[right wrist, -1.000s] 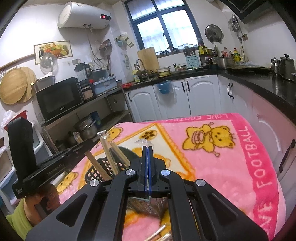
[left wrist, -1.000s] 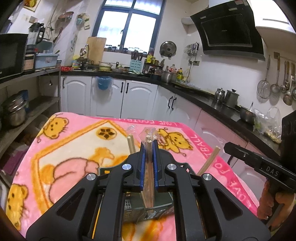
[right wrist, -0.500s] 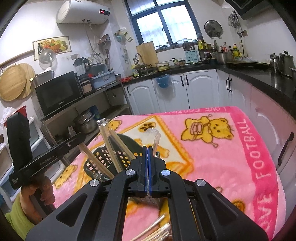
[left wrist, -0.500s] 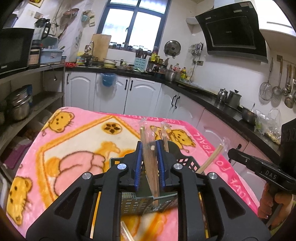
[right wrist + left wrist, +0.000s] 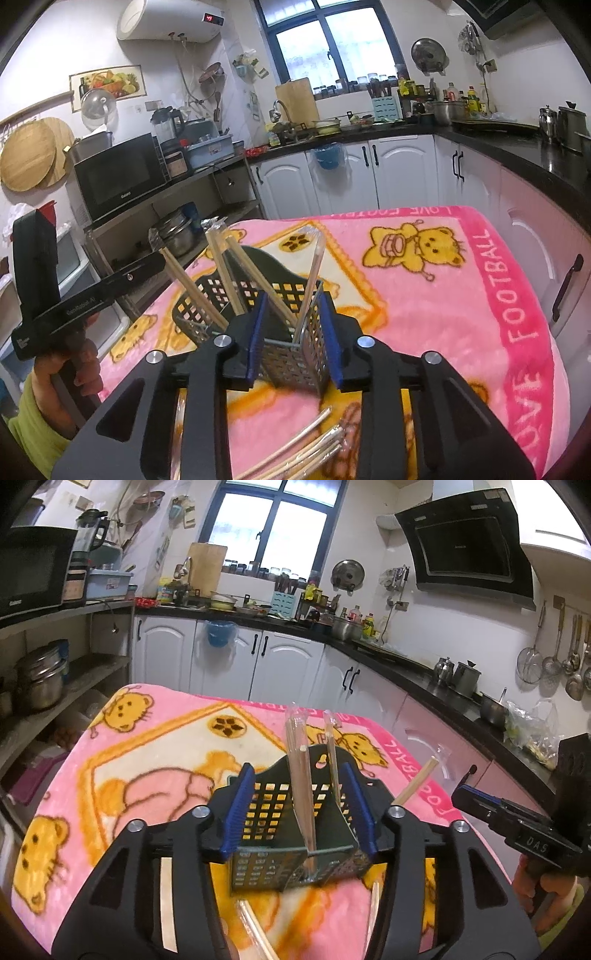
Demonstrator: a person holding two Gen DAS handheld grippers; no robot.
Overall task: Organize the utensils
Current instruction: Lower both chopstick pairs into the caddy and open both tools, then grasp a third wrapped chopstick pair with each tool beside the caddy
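A dark perforated utensil basket stands on the pink blanket; it also shows in the right wrist view. Several wrapped wooden chopstick pairs stand upright or leaning in it. My left gripper is open and empty, its blue pads either side of the basket. My right gripper is open and empty just in front of the basket, near a wrapped pair. More wrapped chopsticks lie on the blanket.
Loose chopsticks lie on the blanket below my left gripper. The blanket's right edge drops off beside white and pink cabinets. A shelf with pots stands at the left. The right gripper's body shows at the right.
Both grippers have opened. The left one let go of the chopstick pair, which now stands in the basket. The right one released its wrapped pair into the basket too.
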